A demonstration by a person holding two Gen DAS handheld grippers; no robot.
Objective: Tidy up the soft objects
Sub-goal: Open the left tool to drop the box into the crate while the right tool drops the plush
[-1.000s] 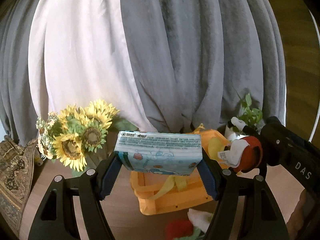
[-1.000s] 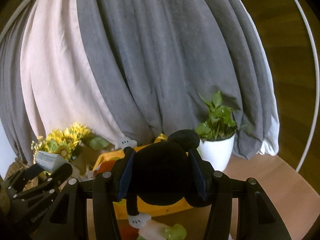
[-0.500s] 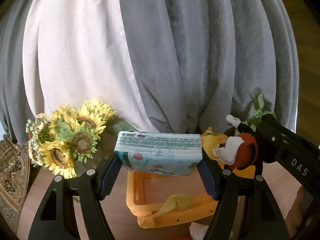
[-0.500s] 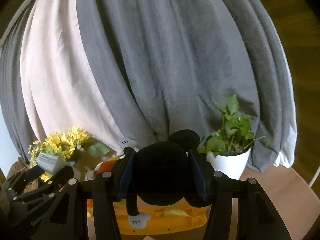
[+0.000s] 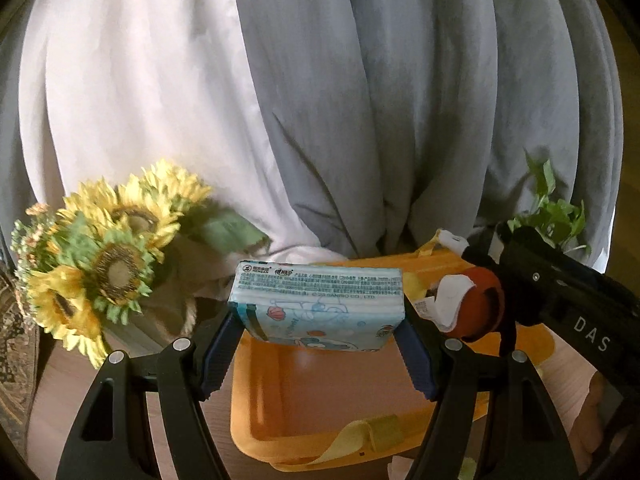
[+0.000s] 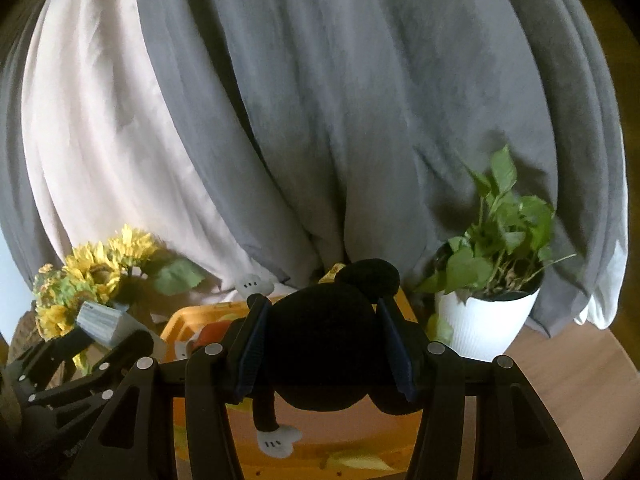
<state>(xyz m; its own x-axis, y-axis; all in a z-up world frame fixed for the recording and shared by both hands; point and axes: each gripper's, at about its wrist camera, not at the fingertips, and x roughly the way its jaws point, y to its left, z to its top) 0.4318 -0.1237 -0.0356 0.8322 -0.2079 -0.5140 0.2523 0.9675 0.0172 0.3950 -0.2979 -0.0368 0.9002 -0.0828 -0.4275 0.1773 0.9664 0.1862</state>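
black left gripper (image 5: 320, 354), blue ribbed jaws, silver screws, "das" lettering.

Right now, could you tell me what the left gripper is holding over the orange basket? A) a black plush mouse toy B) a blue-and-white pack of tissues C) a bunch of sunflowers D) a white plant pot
B: the left gripper has its blue pads pressed on both ends of the pack of tissues, above the orange basket.
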